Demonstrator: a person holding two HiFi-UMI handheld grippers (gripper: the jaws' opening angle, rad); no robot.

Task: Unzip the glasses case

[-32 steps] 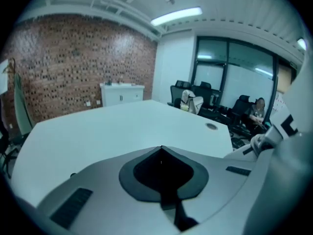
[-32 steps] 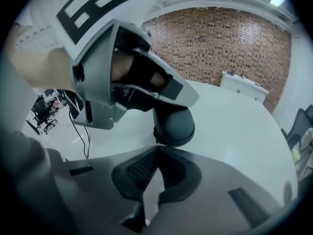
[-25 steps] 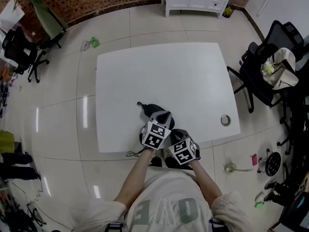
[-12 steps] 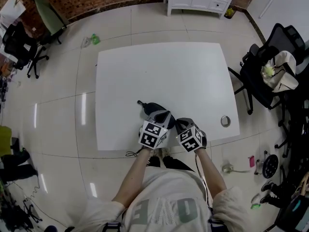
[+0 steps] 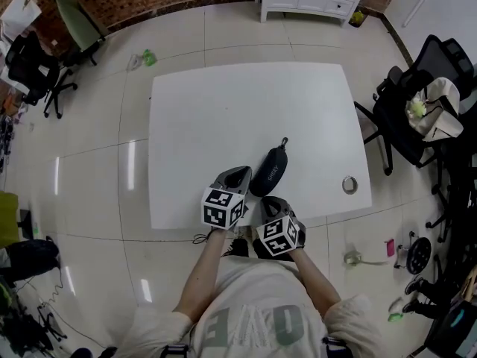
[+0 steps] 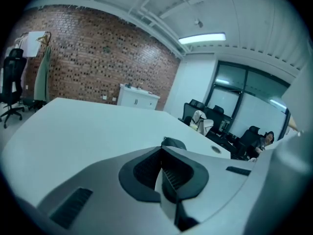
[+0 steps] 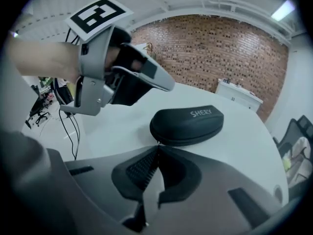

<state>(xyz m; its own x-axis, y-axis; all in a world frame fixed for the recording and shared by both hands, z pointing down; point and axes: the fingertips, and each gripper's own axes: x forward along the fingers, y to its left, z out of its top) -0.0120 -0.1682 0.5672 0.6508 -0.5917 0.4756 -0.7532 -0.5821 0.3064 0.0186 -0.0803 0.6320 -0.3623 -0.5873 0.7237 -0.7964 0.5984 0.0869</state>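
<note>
The white table [image 5: 223,110] is bare beyond the glasses case [image 5: 270,171], which lies closed near the front edge. A ring [image 5: 349,184] lies well to the case's right, and a chair [image 5: 406,118] stands further right on tiled floor. The left gripper [image 5: 237,176] is just left of the case, jaws together on nothing. The right gripper [image 5: 267,202] has its jaws together, tips touching the case's near end.

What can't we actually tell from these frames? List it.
Zip pull: in the right gripper view, the right gripper has its jaws together at the glasses case seam; whether they pinch the pull is too small to tell.
Zip's far side: hidden by the case itself.
Left gripper view: the left gripper, jaws together, covers nearly all of the case.
Ring right of the case: head view, too small to identify.
</note>
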